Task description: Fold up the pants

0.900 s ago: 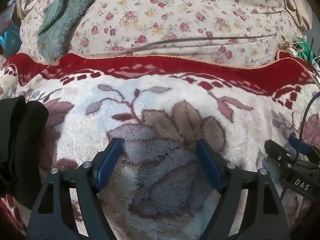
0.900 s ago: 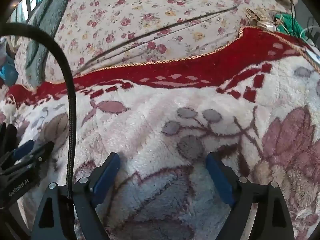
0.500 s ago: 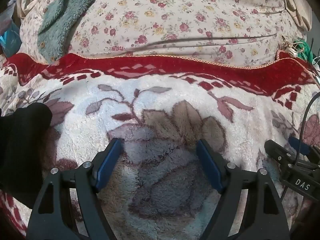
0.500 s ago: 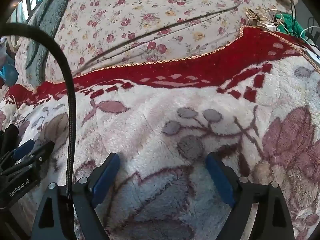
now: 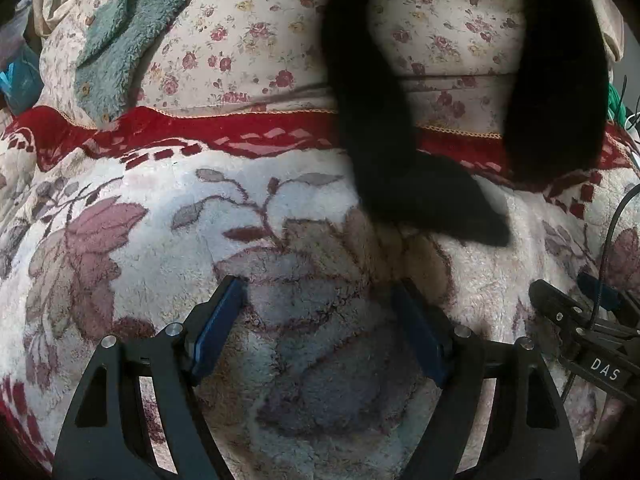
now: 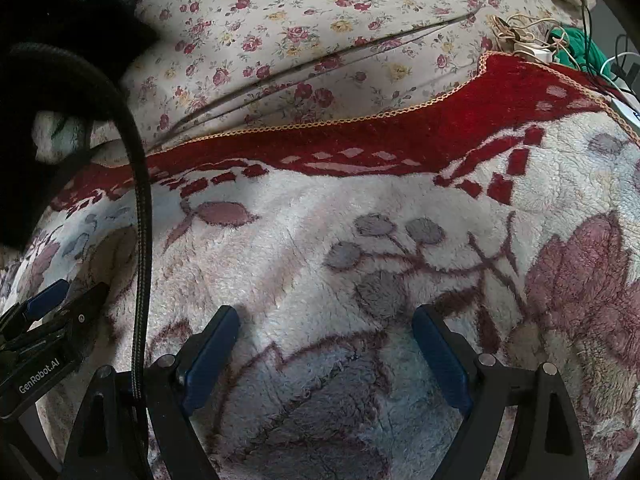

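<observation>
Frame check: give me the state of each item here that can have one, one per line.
Left gripper: open, nothing between its fingers.
Right gripper: open, nothing between its fingers.
Black pants: unfolded, two legs hanging from above, one end touching the blanket, held by neither gripper.
White plush floral blanket with red border: spread out.

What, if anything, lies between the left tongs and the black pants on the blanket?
Nothing visible does. The left tongs stand open over bare floral blanket, and the black pants hang down just beyond them, the lowest end reaching the blanket.
</observation>
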### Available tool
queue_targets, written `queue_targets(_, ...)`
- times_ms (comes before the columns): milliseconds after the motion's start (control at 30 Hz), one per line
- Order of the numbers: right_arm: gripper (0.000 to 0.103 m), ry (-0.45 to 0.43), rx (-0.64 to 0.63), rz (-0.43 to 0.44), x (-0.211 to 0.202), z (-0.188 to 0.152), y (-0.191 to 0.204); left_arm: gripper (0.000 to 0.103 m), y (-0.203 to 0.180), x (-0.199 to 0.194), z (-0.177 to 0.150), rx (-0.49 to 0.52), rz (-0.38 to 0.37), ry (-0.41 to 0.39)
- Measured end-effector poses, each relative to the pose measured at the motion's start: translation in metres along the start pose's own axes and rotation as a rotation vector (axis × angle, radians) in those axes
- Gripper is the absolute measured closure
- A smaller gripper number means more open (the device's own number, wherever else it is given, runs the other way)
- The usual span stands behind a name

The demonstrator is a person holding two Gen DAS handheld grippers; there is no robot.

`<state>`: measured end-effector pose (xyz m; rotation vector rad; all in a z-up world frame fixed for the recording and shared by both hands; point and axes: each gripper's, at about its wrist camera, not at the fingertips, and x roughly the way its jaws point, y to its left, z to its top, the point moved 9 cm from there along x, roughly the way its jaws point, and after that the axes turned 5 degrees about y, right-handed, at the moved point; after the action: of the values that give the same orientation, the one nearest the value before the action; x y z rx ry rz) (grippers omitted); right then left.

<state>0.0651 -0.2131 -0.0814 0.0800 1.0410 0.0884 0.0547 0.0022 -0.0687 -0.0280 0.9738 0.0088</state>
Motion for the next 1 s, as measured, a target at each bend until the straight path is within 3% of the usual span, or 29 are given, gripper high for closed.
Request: queue_targets(1000, 0.014, 0.004, -0.006, -0.011, -0.0034, -0.0015, 0.0107, 0.024, -0.0031, 0.0017, 0.002, -0.003, -0.002, 0.002)
